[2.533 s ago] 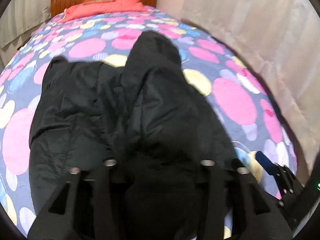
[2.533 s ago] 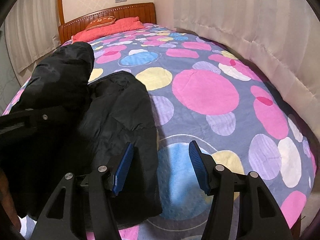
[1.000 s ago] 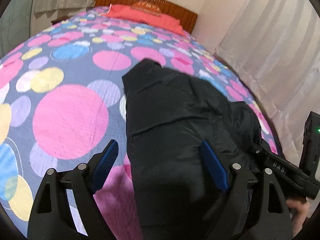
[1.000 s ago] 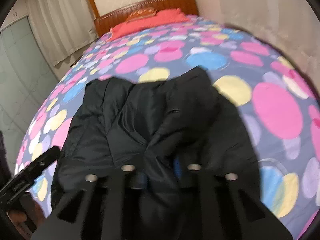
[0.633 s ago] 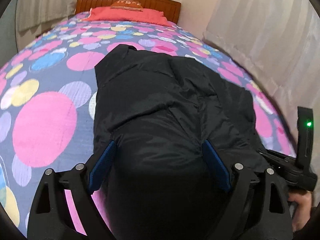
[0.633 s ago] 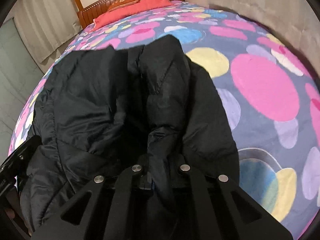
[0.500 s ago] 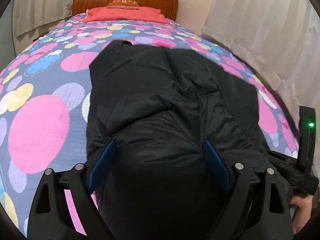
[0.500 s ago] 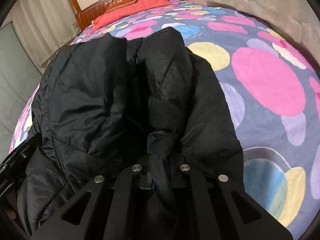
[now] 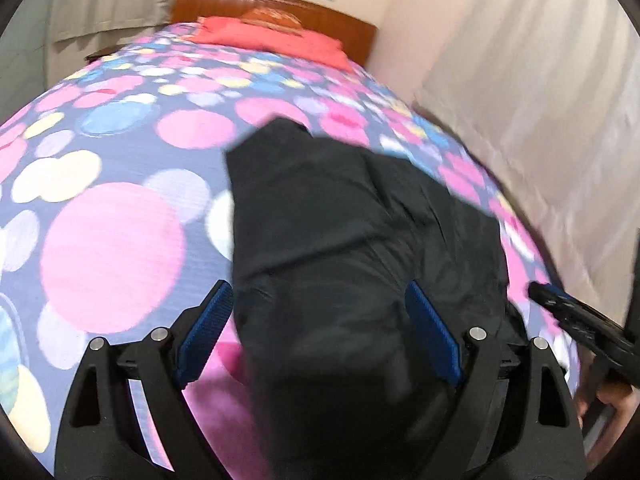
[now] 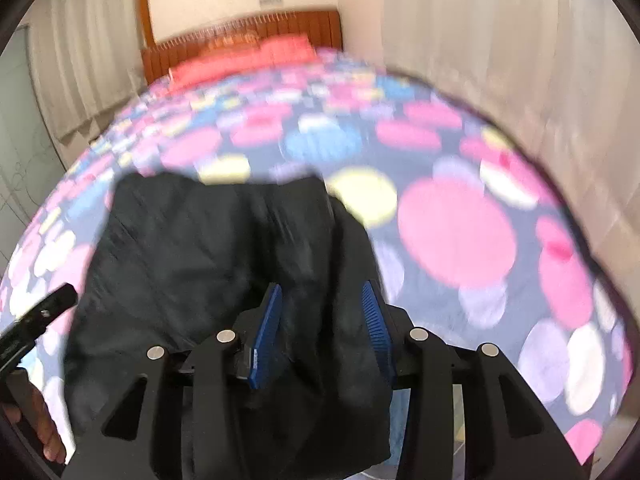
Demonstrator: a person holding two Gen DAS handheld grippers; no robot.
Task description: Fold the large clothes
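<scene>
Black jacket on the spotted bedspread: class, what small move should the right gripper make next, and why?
Probably draw back clear. The right gripper has just been opening, yet a fold of the black jacket still sits between its pads; the left gripper is open too.

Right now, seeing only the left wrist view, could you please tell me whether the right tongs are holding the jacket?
Observer: No. The right tongs have just been opening, and a fold of the black jacket sits loosely between their blue pads.
Operator: Thank you. Can you see my left hand from there?
Observer: Yes, the left hand shows in the lower left corner, beside the jacket's edge.
</scene>
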